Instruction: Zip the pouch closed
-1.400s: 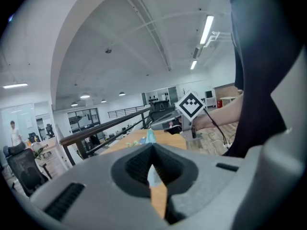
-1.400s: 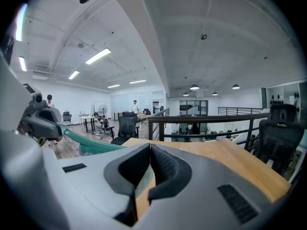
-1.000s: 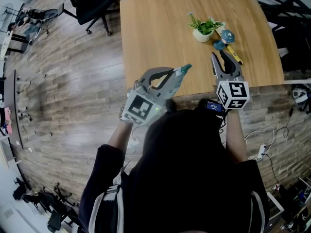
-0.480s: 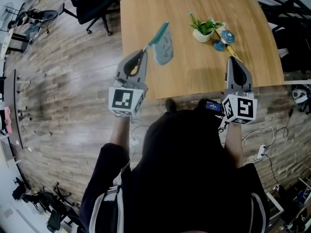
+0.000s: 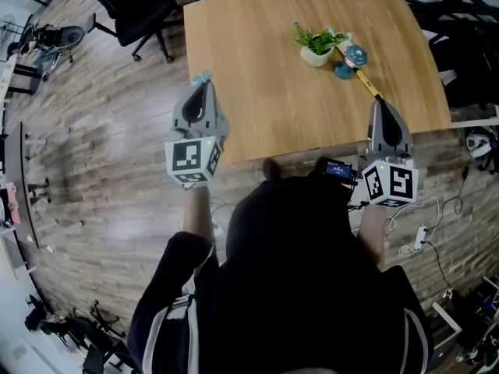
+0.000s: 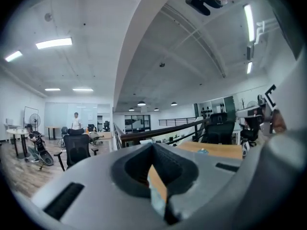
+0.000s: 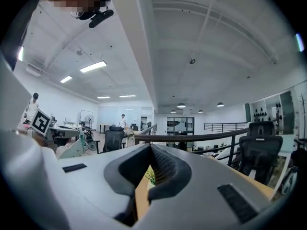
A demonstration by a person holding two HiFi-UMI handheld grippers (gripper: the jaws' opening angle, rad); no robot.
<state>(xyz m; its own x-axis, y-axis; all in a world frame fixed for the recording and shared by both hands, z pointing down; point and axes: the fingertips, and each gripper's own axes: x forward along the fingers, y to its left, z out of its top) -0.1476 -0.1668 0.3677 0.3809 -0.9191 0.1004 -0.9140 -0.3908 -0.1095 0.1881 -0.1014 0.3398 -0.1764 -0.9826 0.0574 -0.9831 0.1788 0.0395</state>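
Little of the progress showed: we held the left hand-held gripper point(image 5: 202, 84) pinching the pouch point(image 6: 157, 201) and the right hand-held gripper point(image 5: 380, 103) clamped empty, and could not tell whether the pouch was closed.

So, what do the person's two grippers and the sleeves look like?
Both are grey shells tapering to a point: the left gripper and the right gripper. Each carries a white cube with black square markers, the left cube and the right cube. Dark ribbed pads line the inner faces. The person wears a black top with black sleeves.

Pouch point(image 5: 205, 75) mostly hidden behind left gripper point(image 5: 203, 85), small blue items point(image 5: 348, 59) by plant point(image 5: 315, 44) indistinct
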